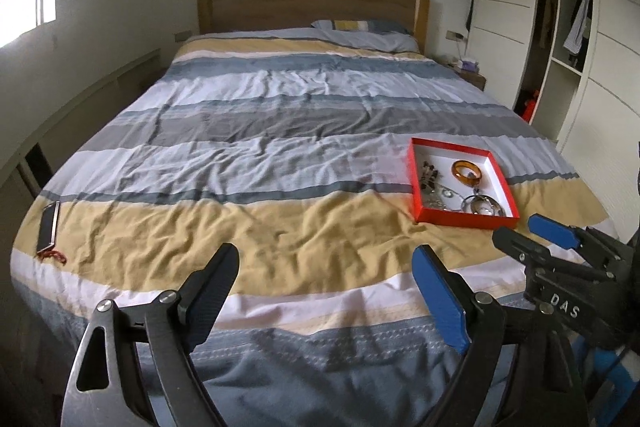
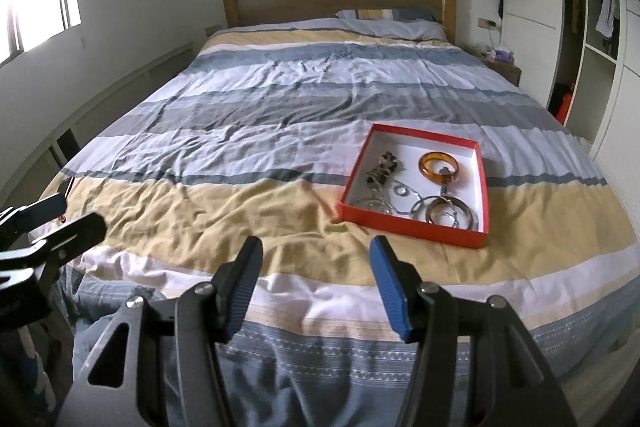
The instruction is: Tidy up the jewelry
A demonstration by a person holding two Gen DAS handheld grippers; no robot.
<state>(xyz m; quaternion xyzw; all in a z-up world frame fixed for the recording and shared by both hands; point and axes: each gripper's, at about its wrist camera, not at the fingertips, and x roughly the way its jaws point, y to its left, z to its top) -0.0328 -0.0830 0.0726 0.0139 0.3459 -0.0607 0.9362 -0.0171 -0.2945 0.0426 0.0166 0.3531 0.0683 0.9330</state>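
small chain and ring pieces in the red tray (image 2: 416, 231) are tangled and cannot be told apart. a flat dark object (image 1: 49, 227) at the left bed edge is too foreshortened to be identified.

left gripper (image 1: 326, 279): jaws spread wide, nothing held, poised over the striped duvet (image 1: 260, 115) at the foot of the bed. right gripper (image 2: 316, 271): likewise released, nothing touched.

the tray is seen resting on the duvet's yellow band, right of both grippers. inside: dark beaded piece (image 2: 382, 169) at left, amber bangle (image 2: 439, 167) toward the back, silver bangles (image 2: 450, 213) at the front right corner.
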